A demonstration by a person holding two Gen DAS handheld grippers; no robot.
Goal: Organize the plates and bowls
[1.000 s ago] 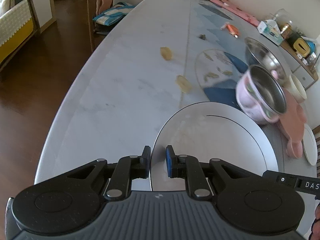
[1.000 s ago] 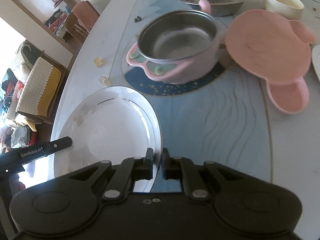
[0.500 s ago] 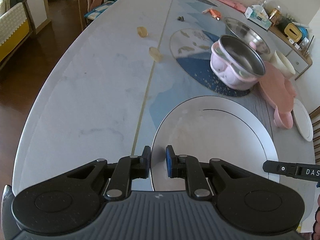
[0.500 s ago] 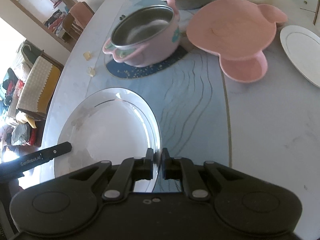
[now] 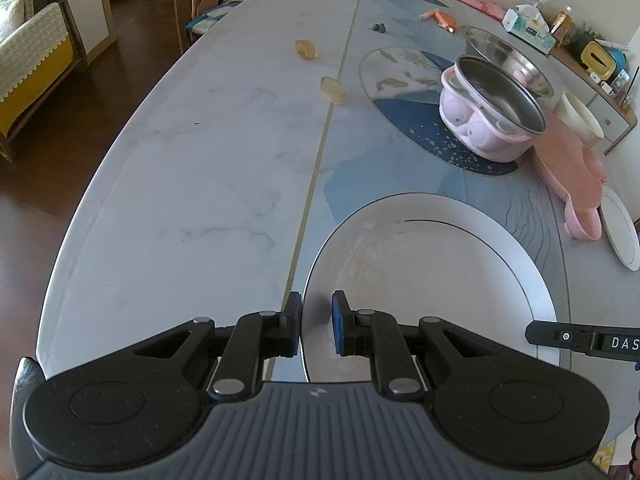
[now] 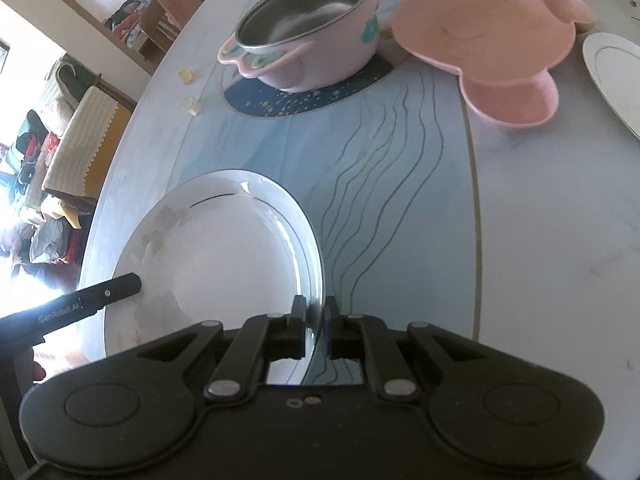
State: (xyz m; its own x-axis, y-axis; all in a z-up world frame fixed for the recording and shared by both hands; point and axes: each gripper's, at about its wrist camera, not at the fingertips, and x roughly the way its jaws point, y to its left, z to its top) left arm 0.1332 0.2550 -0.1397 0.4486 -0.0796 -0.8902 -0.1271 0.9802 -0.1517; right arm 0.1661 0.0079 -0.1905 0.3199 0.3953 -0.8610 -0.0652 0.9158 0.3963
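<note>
While we hold the plate by two opposite edges, the main risk is uneven grip. In the right wrist view the right gripper has its jaws closed on the rim at lower centre of the frame. In the left wrist view the left gripper straddles the rim at lower centre, but its jaws stand apart with a visible gap on the inner side, so we judge that side loose; if it carries no load, the plate could pivot on the right pinch and tip.

We cannot tell whether the plate rests on the tabletop or hangs just above it. The glazed rim looks slick, so a hard twist could let it slide out.

Ahead, toward the upper right of the left view, sit the pot, the pink dish and a small plate, close together. Swinging our plate that way too low could clip the pot or the dish and knock them along.
</note>
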